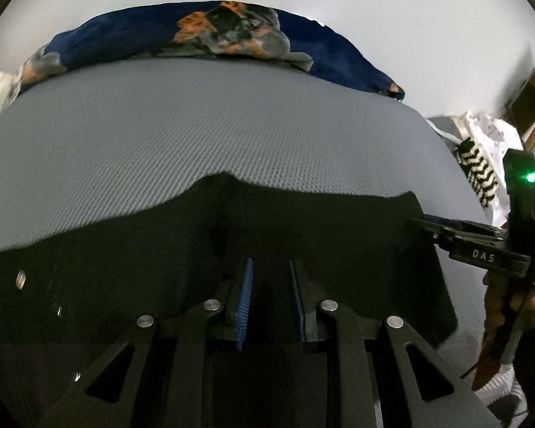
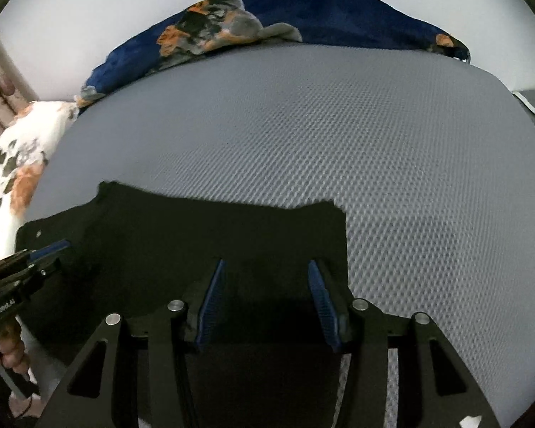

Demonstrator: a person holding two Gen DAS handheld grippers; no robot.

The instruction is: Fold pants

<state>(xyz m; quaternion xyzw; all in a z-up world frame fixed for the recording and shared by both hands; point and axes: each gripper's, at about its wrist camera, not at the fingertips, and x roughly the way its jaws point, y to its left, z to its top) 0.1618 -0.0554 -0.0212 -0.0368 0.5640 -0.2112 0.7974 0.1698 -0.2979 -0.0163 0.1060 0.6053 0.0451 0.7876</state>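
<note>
A: How do the pants (image 1: 196, 249) look?
B: Black, flat on the grey bed (image 1: 160, 135), top edge wavy.
A: Tongs?
B: Left tongs (image 1: 269, 299) narrowly apart, right tongs (image 2: 267, 303) wider; both above the cloth, gripping nothing.

Left gripper (image 1: 269, 299) jaws narrowly parted, right gripper (image 2: 267, 303) wider.

- The pants (image 1: 303, 235) under me are plain black.
- The bed cover (image 2: 339, 135) is grey with a fine woven texture.
- The blanket (image 1: 210, 35) is navy, patched orange and grey.
- My fingers (image 1: 244, 303) carry blue ribbed pads.
</note>
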